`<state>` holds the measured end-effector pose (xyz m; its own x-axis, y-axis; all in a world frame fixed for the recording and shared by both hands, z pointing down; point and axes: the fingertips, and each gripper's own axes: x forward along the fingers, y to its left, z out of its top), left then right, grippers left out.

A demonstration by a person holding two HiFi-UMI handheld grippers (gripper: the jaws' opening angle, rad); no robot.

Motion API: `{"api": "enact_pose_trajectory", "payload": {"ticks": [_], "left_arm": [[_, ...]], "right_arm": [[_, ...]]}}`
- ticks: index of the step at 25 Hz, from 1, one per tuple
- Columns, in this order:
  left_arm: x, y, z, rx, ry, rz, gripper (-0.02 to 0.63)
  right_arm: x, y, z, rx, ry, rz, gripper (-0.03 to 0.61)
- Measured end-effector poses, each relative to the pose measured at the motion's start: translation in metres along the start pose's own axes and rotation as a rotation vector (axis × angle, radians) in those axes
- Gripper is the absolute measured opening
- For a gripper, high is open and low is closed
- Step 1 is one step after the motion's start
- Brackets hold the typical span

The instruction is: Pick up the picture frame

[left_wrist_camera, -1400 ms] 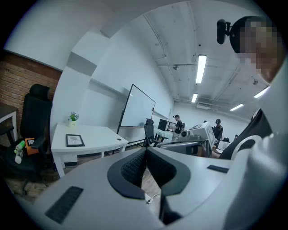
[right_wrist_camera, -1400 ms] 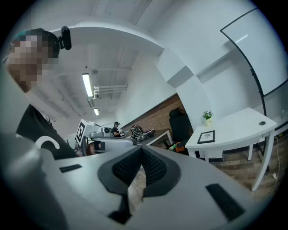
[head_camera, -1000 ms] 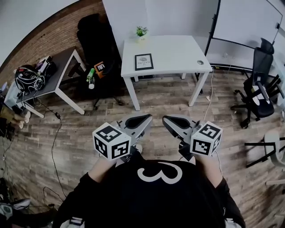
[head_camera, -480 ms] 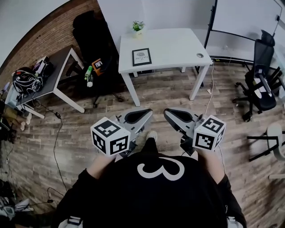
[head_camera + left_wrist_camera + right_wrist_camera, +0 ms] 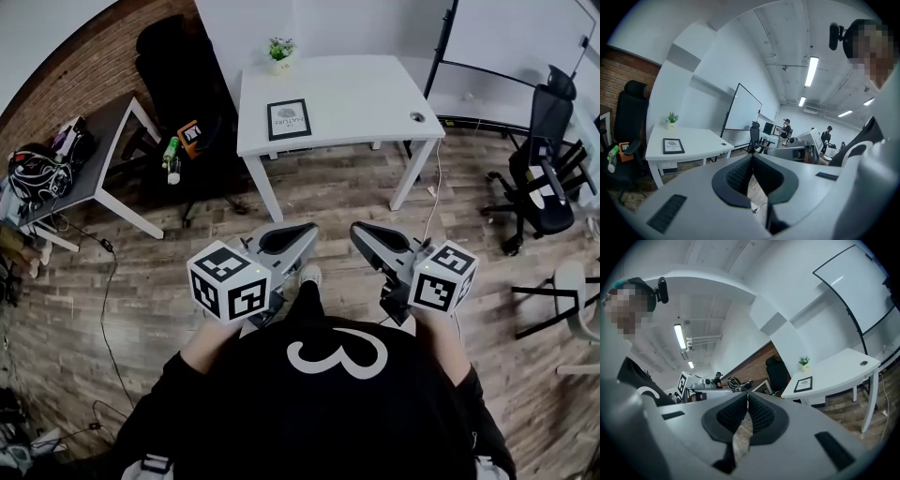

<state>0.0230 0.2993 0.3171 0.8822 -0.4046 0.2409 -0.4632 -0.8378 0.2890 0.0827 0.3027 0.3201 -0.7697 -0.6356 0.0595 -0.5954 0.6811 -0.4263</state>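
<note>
The picture frame point(image 5: 288, 119), black-edged with a white print, lies flat near the front left of the white table point(image 5: 356, 94). It also shows small in the left gripper view point(image 5: 673, 146) and the right gripper view point(image 5: 803, 384). My left gripper point(image 5: 306, 231) and right gripper point(image 5: 359, 231) are held side by side in front of my chest over the wooden floor, well short of the table. Both point toward the table. In their own views the left gripper point(image 5: 752, 157) and right gripper point(image 5: 747, 395) have their ribbed pads closed together with nothing between them.
A small potted plant point(image 5: 280, 49) stands at the table's back left corner. A black office chair point(image 5: 178, 70) holding a green bottle point(image 5: 171, 156) and a grey desk point(image 5: 89, 164) stand to the left. A whiteboard point(image 5: 511, 37) and another black chair point(image 5: 544, 159) stand to the right.
The table and frame have grown larger and drifted left in the head view as I walked toward them. Both grippers stayed shut and level with each other.
</note>
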Motion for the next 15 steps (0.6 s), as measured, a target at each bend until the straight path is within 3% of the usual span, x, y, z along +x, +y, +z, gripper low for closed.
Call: {"api": "enact_pose_trajectory", "payload": {"ticks": [15], "left_arm": [[0.040,0.143,0.048,-0.076,-0.010,0.009,0.017]], "right_arm": [[0.114,-0.094,0.042,0.050,0.052,-0.025,0.025]]}}
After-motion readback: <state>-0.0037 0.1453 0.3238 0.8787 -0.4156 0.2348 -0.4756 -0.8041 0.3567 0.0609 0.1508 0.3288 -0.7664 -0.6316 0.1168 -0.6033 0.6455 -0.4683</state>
